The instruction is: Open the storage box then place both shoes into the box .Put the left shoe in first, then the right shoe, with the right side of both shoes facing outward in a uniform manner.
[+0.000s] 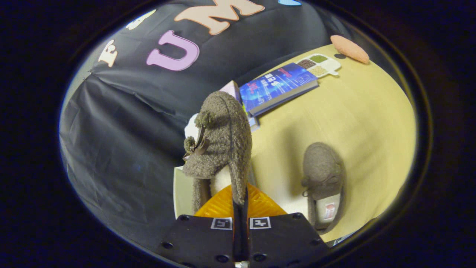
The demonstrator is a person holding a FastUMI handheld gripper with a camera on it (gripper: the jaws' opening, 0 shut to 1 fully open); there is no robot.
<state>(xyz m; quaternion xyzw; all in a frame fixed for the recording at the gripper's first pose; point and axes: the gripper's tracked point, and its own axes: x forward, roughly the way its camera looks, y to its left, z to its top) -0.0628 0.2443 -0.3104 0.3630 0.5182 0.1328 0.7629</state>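
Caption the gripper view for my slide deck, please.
Gripper shut on a fuzzy brown shoe, lifted above the table; the second shoe lies beside.

A fuzzy grey-brown slipper (223, 145) with pompoms and a dark ribbon bow on its upper is held up off the tabletop (357, 123), toe pointing away, its collar edge pinched between the closed fingers of the claw (240, 208). A pale lining is seen inside its opening. Directly below it, a white storage box (183, 193) is partly seen at the tabletop's near edge; whether its lid is open cannot be told. The second matching slipper (322, 175) lies flat on the tabletop to the right of the held one, well apart from it, toe away, with a pale insole bearing a small label seen at its heel end.
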